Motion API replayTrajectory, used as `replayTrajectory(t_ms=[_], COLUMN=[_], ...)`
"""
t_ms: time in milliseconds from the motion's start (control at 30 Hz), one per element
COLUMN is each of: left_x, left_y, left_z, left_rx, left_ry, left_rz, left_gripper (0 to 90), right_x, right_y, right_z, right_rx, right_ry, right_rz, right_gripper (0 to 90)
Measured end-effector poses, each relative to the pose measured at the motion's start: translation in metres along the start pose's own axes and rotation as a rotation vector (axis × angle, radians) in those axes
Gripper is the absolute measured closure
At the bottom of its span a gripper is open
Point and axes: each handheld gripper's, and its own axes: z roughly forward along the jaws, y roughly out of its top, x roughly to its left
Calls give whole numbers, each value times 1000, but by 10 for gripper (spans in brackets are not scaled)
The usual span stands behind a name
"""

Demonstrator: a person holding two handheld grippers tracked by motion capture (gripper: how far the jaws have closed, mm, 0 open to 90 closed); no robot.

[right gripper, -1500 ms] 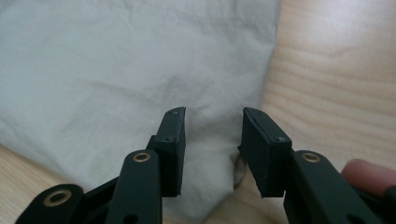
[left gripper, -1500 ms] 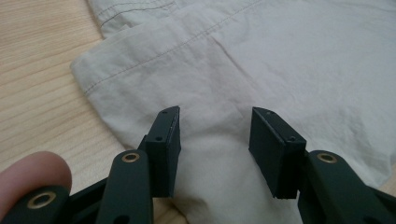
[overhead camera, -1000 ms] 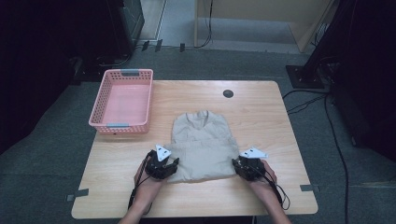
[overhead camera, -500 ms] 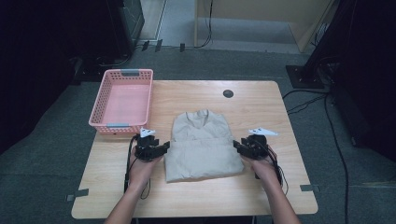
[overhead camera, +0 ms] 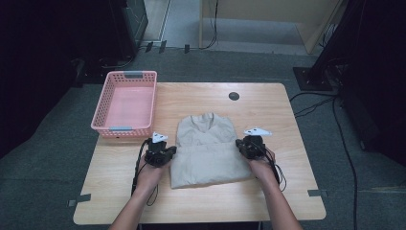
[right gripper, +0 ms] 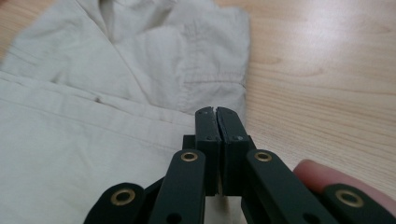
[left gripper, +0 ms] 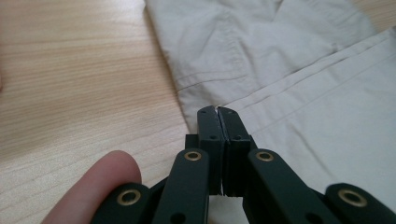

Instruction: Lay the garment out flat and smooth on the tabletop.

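Observation:
A beige shirt (overhead camera: pixel 208 153) lies folded on the wooden table (overhead camera: pixel 239 206), collar toward the far side, with a fold line across its middle. My left gripper (overhead camera: pixel 168 151) rests at the shirt's left edge, level with that fold. Its jaws (left gripper: pixel 217 112) have just been closing and now meet, with nothing visible between them; the shirt (left gripper: pixel 303 93) lies just beyond the tips. My right gripper (overhead camera: pixel 240 144) sits at the right edge. It (right gripper: pixel 216 112) has also just closed empty, and its tips hover over the edge of the shirt (right gripper: pixel 93 116).
A pink plastic basket (overhead camera: pixel 127 74) stands empty at the table's far left corner. A small black disc (overhead camera: pixel 233 96) is set into the tabletop near the far edge. Cables trail from both grippers along the person's forearms.
Both grippers moved away from the shirt's near hem, farther up the table, to the shirt's left and right edges at mid-height. The shirt lies still.

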Motion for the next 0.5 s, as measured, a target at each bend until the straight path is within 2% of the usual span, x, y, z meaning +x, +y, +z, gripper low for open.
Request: replayTrajectory(t_ms=[100,267,333,400,500], left_x=[-3,-11,-15,-22,-32], left_y=[0,0,-3,-10,-30], left_z=[-15,-47,-60,-74,-93], left_rx=[-37,-137,-164,-192,-218], left_ry=[-36,-123,-147,-164,-191], left_rz=[14,26,48,75,107], left_gripper=[899,898,898,898,898], right_x=[3,11,14,19,25], right_y=[2,2,-2,-8,-26], right_z=[-18,-60,-74,-89,-109], right_rx=[-49,-144,-167,-191,-216], right_ry=[23,62,68,80,104], right_rz=[-6,-48,-64,-85,-114], right_gripper=[893,893,893,892,891])
